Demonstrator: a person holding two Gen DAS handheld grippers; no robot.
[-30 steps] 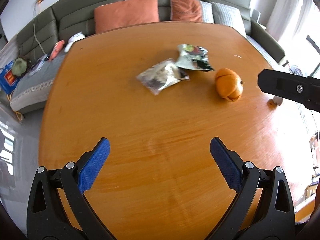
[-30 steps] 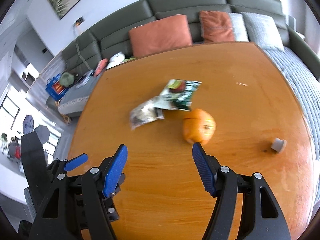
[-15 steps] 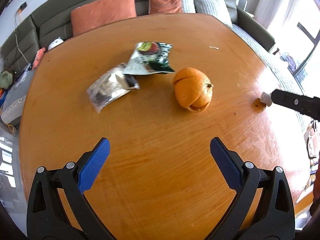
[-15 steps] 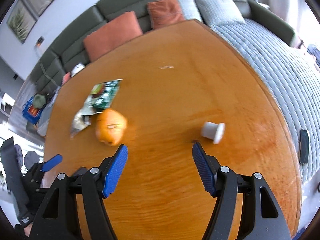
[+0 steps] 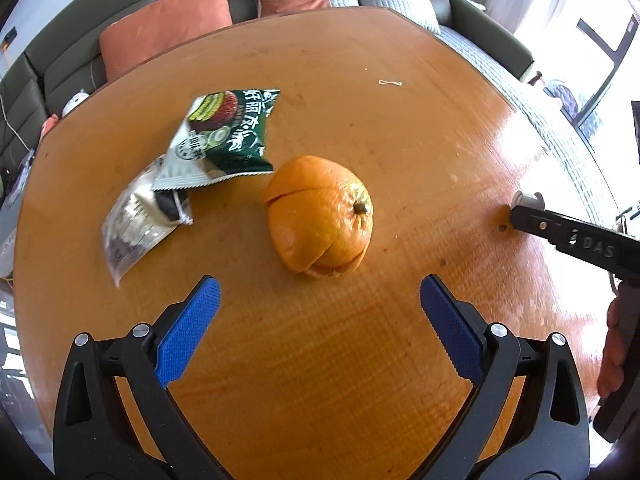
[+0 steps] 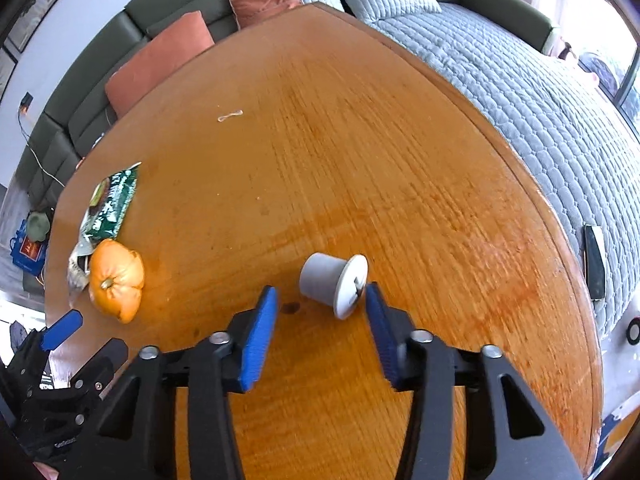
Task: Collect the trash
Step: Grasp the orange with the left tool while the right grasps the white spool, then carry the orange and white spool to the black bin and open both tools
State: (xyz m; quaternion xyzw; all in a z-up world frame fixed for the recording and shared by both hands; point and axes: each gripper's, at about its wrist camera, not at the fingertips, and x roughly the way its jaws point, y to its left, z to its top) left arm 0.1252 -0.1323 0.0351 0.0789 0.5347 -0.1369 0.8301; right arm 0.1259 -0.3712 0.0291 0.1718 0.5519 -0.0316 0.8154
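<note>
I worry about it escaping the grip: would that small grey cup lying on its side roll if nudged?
Probably. The grey cup lies on its side on the bare wood table, so a nudge would likely curve it around its narrow end. It looks light, and may skid from the right gripper, whose jaws have just been closing.

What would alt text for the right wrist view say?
Blue-padded right tongs have just been closing around a small grey cup lying tipped on a wooden table. An orange peel and wrappers lie far left.

Bright daylight from the right — fisheye-warped edges, slight motion blur.
</note>
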